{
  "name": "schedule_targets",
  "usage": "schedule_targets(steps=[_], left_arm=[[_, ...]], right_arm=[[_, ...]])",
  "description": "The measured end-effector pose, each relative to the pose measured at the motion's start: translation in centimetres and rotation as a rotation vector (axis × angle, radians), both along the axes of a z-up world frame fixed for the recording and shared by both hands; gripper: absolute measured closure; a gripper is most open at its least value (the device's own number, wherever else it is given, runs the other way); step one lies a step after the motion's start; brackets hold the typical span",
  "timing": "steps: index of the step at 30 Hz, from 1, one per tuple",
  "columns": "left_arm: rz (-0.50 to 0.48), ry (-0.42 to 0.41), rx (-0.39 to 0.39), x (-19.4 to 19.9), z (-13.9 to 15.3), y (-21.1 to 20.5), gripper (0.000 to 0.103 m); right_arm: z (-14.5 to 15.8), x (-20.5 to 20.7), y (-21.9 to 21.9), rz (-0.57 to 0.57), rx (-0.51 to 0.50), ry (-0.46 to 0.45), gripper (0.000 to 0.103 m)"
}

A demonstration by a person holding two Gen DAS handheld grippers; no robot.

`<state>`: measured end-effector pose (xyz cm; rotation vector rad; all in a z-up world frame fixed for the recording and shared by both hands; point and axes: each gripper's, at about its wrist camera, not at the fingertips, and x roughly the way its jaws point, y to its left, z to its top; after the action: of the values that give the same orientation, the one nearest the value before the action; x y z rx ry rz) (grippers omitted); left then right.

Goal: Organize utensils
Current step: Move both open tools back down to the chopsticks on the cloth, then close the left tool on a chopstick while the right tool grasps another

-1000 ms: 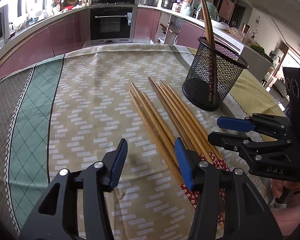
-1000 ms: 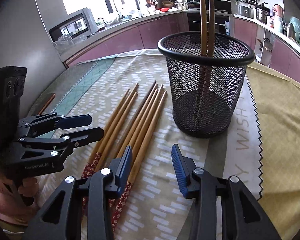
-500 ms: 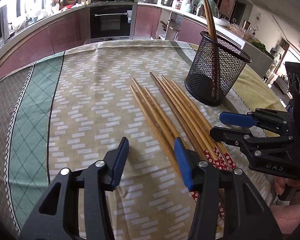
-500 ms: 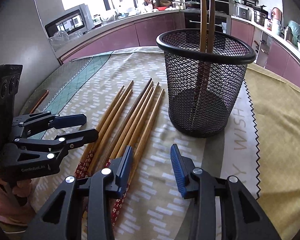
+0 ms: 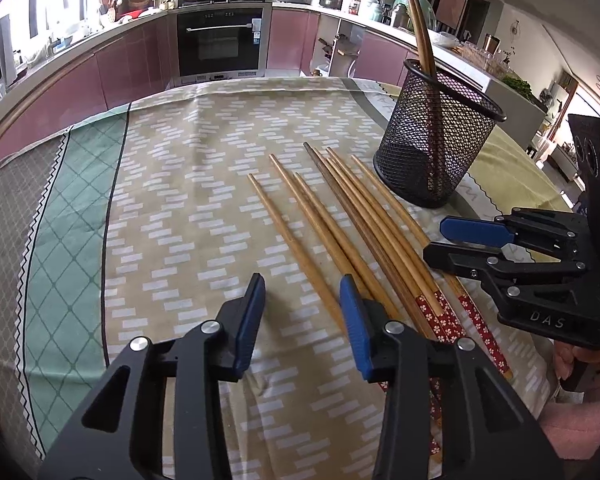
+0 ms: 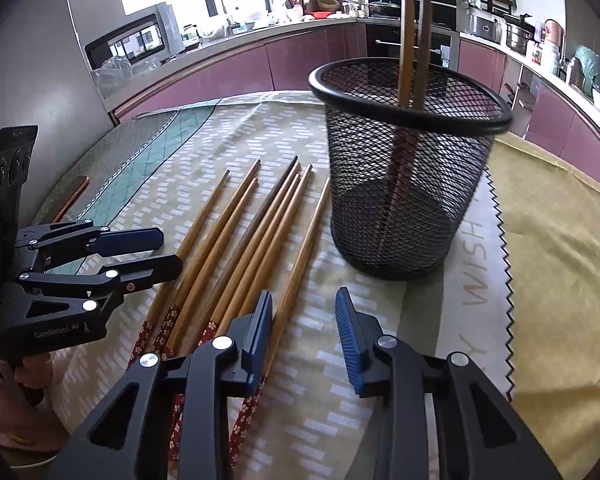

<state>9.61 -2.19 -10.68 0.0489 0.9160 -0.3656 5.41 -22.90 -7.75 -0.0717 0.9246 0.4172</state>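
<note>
Left gripper (image 5: 302, 312) is sitting at bottom centre of its own view, jaws closing with only bare tablecloth (image 5: 188, 208) between the blue pads; nothing pinched. Right gripper (image 6: 302, 322) is likewise closing on empty cloth at bottom centre of its view.

Loose chopsticks (image 5: 340, 232) are lying fanned across mid-frame, tips pointing to upper left. Their red flowered ends are running under the left gripper's right finger, so the exact count is hard to make out. Mesh holder (image 5: 436, 140) is standing upper right, two chopsticks (image 5: 420, 36) leaning inside, lower halves blurred behind mesh. A hand (image 5: 576, 364) is cut off at right edge.

Against a second ago, both pairs of jaws are standing narrower; chopsticks and holder are lying unchanged.
</note>
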Motion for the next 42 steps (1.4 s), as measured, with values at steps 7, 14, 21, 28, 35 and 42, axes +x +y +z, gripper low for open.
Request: schedule_targets(steps=[7, 14, 21, 28, 35, 42], left_arm=[[0.031, 0.006, 0.001, 0.8, 0.0, 0.2, 0.081], [0.061, 0.011, -0.023, 0.9, 0.0, 0.5, 0.09], [0.072, 0.017, -0.047, 0.5, 0.1, 1.0, 0.095], [0.038, -0.002, -0.085, -0.5, 1.0, 1.2, 0.096], [-0.023, 0.006, -0.056, -1.0, 0.7, -0.2, 0.096], [-0.031, 0.025, -0.033, -0.5, -0.1, -0.2, 0.094]], right_arm=[[-0.1, 0.4, 0.4, -0.002, -0.008, -0.012, 0.075], [-0.1, 0.6, -0.4, -0.016, 0.041, 0.01, 0.092], [-0.1, 0.4, -1.8, -0.041, 0.122, 0.033, 0.097], [1.1, -0.5, -1.5, 0.026, 0.154, 0.004, 0.097], [0.7, -0.3, -0.2, 0.083, 0.105, 0.03, 0.097], [0.2, 0.2, 0.3, 0.076, 0.066, 0.044, 0.095]])
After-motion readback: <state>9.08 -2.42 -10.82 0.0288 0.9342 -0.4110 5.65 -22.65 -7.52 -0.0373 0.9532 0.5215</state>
